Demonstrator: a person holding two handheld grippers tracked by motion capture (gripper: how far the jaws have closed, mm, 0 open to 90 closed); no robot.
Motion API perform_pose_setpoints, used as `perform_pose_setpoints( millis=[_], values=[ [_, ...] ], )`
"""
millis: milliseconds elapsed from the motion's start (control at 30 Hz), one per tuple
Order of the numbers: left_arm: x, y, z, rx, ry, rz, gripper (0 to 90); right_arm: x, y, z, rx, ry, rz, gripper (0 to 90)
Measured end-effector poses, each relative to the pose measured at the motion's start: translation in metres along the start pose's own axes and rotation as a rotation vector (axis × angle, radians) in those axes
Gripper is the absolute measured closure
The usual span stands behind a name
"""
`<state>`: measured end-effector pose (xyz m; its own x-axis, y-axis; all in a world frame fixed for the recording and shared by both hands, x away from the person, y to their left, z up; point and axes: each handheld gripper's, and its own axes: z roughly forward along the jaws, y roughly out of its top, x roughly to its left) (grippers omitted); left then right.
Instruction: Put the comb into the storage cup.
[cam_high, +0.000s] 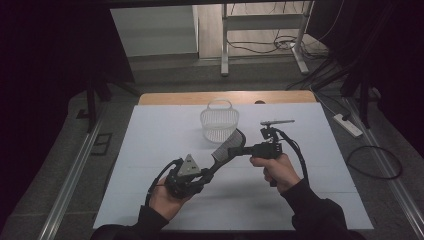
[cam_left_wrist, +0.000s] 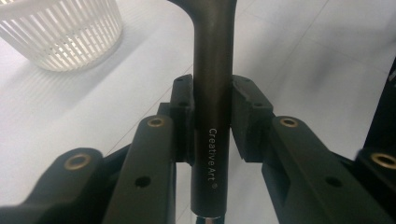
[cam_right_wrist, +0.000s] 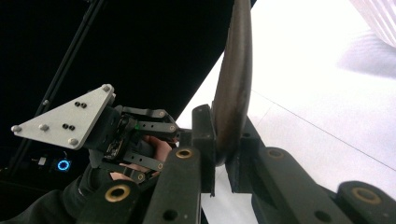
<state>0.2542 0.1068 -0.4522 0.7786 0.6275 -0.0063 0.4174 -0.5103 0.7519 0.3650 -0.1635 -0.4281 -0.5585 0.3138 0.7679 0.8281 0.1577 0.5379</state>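
Note:
A dark hairbrush (cam_high: 226, 149) hangs above the white table (cam_high: 160, 135), held between both grippers. My left gripper (cam_high: 204, 175) is shut on its round handle (cam_left_wrist: 212, 70), which bears the words "Creative Art" and runs up between the pads (cam_left_wrist: 183, 112). My right gripper (cam_high: 244, 150) is shut on the thin edge of the brush's curved head (cam_right_wrist: 236, 70). In the right gripper view the left gripper (cam_right_wrist: 175, 133) shows farther off with its grey three-cornered plate (cam_right_wrist: 65, 119). The left gripper view also shows my left gripper (cam_left_wrist: 212, 100), and the right gripper view my right gripper (cam_right_wrist: 223, 140).
A white slatted basket (cam_high: 219, 121) with a handle stands at the back middle of the table, also seen as the basket (cam_left_wrist: 60, 32) at the upper left of the left gripper view. Beyond the table are a metal frame and cables on the floor (cam_high: 280, 45).

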Motion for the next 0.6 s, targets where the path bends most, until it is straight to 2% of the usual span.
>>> perform_pose_setpoints(
  millis=[100,300,400,600],
  values=[
    [0.003,0.0,-0.001,-0.009,-0.007,-0.021,67.6,0.002,0.0,-0.001,-0.011,-0.002,-0.014,83.6],
    [0.009,-0.002,-0.003,-0.022,-0.017,-0.062,49.4,0.007,-0.001,-0.003,-0.028,-0.032,-0.067,83.6],
    [0.013,-0.003,-0.003,-0.021,-0.037,-0.085,41.5,0.009,-0.001,-0.004,-0.029,-0.05,-0.087,83.5],
    [0.018,-0.005,-0.004,-0.021,-0.063,-0.1,28.6,0.013,-0.002,-0.006,-0.034,-0.075,-0.136,83.5]
  ],
)
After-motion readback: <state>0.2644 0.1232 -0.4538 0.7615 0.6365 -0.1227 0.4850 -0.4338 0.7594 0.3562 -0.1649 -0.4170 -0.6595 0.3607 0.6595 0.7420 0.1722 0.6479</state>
